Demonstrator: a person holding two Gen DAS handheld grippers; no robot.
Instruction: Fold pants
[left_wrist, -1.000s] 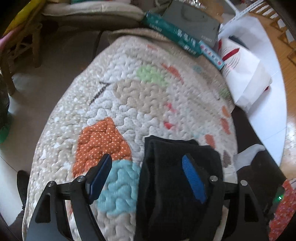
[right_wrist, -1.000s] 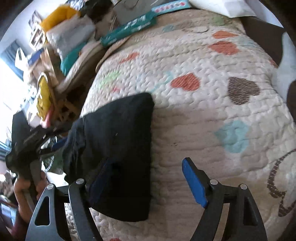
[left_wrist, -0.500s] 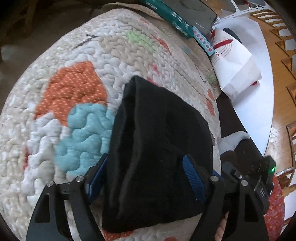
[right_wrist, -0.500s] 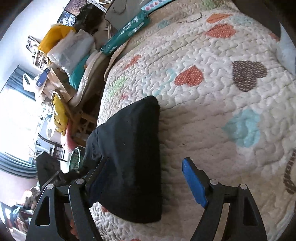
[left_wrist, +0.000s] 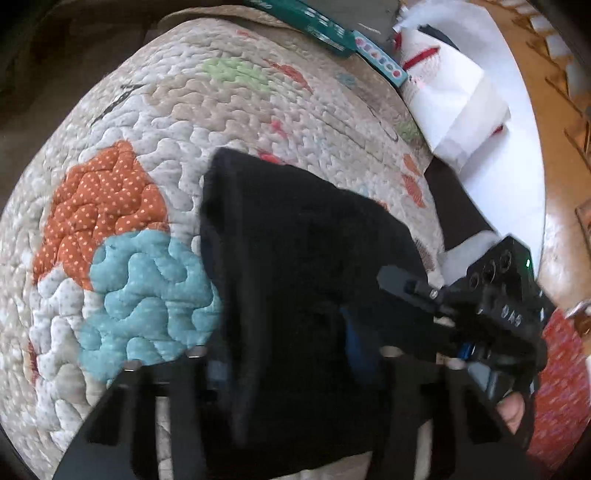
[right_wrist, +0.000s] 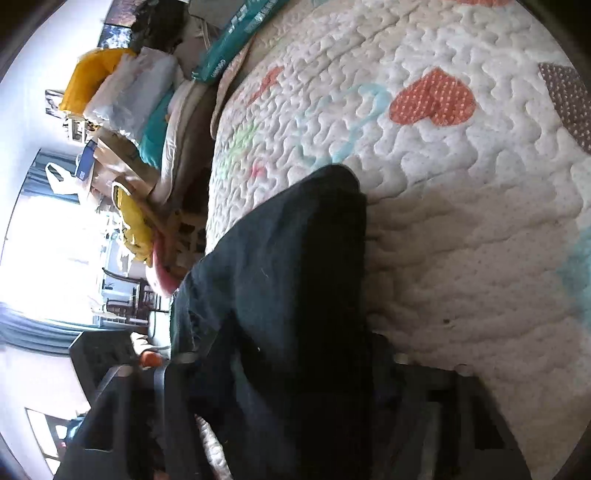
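Observation:
The black pants (left_wrist: 303, 266) lie folded into a thick bundle on a quilted cover (left_wrist: 155, 155) with coloured hearts. My left gripper (left_wrist: 288, 365) straddles the near end of the bundle, its fingers closed in against the cloth. The right gripper's body (left_wrist: 491, 306) shows at the bundle's right side in the left wrist view. In the right wrist view the pants (right_wrist: 288, 280) fill the lower middle and my right gripper (right_wrist: 295, 373) sits around their near end, fingers mostly hidden by cloth.
Teal boxes (left_wrist: 325, 26) and a white bag (left_wrist: 454, 96) lie at the quilt's far edge. Piled bedding and a yellow cushion (right_wrist: 92, 77) stand beyond the quilt's left side, toward a bright window. A wooden floor (left_wrist: 561, 155) is at the right.
Both grippers have moved forward onto the bundle and narrowed from wide open to closing on its near end. The pants now fill more of both views.

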